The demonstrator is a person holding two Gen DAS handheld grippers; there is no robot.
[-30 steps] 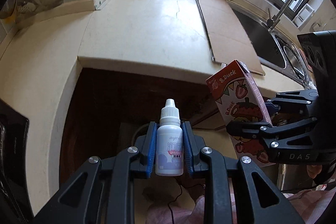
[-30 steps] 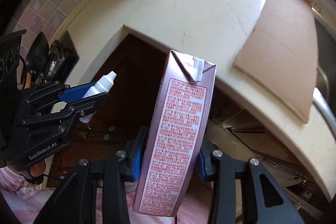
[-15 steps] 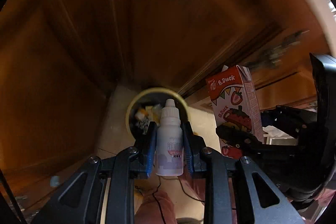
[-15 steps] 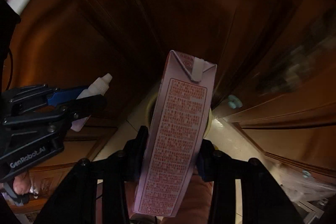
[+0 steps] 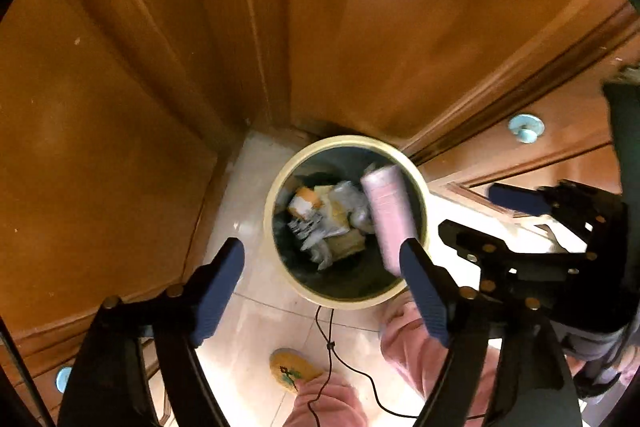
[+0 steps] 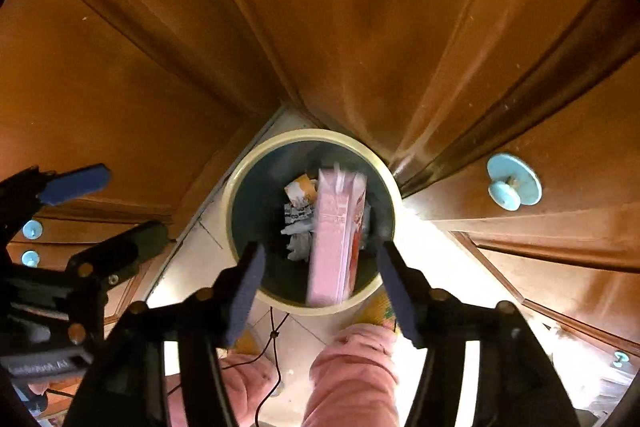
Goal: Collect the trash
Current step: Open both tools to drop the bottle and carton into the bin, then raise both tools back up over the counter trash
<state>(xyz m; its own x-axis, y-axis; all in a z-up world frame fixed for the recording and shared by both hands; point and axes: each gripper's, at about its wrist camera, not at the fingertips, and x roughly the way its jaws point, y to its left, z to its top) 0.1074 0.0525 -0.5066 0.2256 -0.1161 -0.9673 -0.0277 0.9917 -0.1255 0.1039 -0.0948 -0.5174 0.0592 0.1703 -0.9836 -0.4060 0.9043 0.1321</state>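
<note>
Right now the left gripper (image 5: 322, 265) stands with its blue pads spread wide and nothing between them; its jaws have just been opening, and the small bottle it carried is no longer in them — I cannot pick it out among the rubbish below. The right gripper (image 6: 320, 267) has likewise just been opening, and its pads stand clear on either side of the pink carton (image 6: 338, 235), which shows as a blurred streak, free of both pads and dropping top-first toward the bin (image 6: 240, 187). In the left wrist view the same carton (image 5: 386, 211) appears over the right-hand side of the bin's mouth, close to the cream rim (image 5: 276, 187). Both grippers point steeply down over the round bin, which stands on a pale tiled floor (image 5: 256, 323) in the corner where wooden cabinet doors (image 5: 360, 27) meet; crumpled paper and wrappers (image 5: 324, 215) already lie inside. Judging from this, the release is the step in hand, and doing it well means holding both grippers steady above the opening until the carton has gone fully in — it looks long against the mouth and near the rim, so it could catch there and tip out. Keeping the jaws wide and pulling straight up afterwards should avoid nudging the bin or snagging the thin black cable (image 5: 332, 343) that trails across the floor beside the person's pink-clad legs (image 6: 352, 371).
</note>
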